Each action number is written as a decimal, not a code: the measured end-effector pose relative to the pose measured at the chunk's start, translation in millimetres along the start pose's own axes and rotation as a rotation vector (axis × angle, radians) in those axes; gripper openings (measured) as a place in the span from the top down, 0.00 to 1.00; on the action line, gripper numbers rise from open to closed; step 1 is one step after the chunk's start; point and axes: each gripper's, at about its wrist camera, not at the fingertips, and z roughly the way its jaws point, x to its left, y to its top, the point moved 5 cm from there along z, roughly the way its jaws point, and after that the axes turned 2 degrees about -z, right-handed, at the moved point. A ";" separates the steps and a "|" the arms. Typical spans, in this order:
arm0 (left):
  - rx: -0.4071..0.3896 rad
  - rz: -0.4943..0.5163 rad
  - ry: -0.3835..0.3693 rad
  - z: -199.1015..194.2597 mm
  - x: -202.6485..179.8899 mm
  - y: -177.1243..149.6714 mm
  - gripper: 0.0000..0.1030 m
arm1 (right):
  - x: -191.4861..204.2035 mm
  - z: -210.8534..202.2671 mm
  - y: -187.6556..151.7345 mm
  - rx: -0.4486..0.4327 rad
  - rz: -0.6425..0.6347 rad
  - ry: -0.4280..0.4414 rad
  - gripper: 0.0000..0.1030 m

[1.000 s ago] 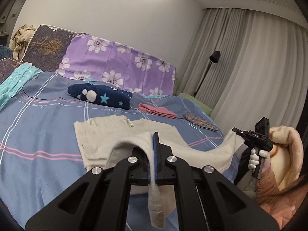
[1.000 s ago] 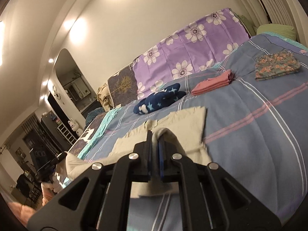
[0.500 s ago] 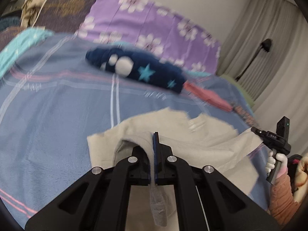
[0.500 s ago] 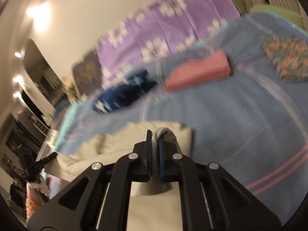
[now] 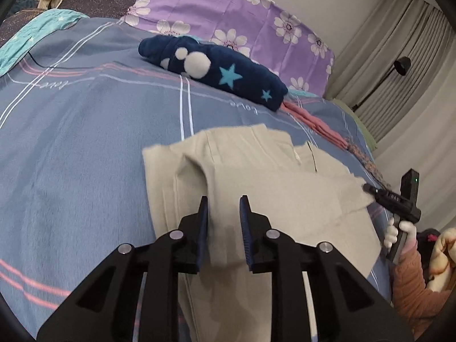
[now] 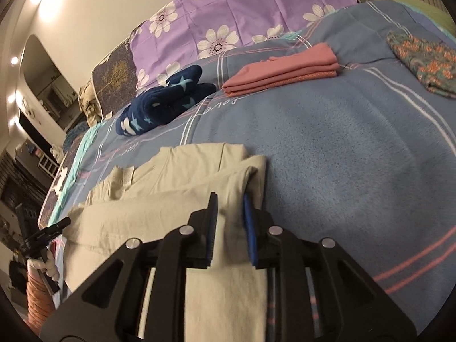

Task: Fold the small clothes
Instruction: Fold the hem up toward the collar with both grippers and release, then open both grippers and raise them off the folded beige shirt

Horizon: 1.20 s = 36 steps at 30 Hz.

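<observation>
A beige garment (image 5: 273, 188) lies folded over on the blue bed blanket (image 5: 85, 142). Both left tongs (image 5: 223, 213) and right tongs (image 6: 230, 211), jaws just opened narrowly, straddle its cloth without gripping.

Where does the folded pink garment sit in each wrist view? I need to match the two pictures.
Left wrist view: the folded pink garment is right of centre, a thin strip running down-right from the end of the navy star bundle.
Right wrist view: the folded pink garment is upper right of centre, a flat stack right of the same bundle.
Shared landmark: the purple flowered pillow behind both.
</observation>
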 end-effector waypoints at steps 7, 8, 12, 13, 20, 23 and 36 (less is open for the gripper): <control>-0.025 -0.046 -0.108 -13.0 -13.7 11.9 0.95 | 6.1 -13.5 11.5 -0.031 0.029 0.049 0.94; -0.049 -0.053 -0.120 -15.2 -15.9 22.2 0.95 | 5.9 -15.2 22.8 -0.053 0.062 0.075 0.94; -0.159 -0.116 -0.078 -10.9 -4.4 75.6 0.94 | -1.1 -1.0 68.4 -0.098 0.148 0.069 0.94; -0.164 -0.145 -0.035 -1.4 6.4 86.1 0.92 | -6.1 9.7 79.2 -0.092 0.158 0.037 0.90; -0.102 -0.147 0.098 27.2 37.7 82.4 0.54 | -20.3 38.0 78.2 -0.022 0.127 -0.029 0.60; -0.024 -0.115 0.114 41.8 42.9 76.0 0.48 | -29.5 41.9 70.8 -0.003 0.096 -0.032 0.56; -0.150 0.091 0.078 6.1 -14.1 83.0 0.98 | 18.4 35.3 82.4 -0.061 -0.049 0.077 0.98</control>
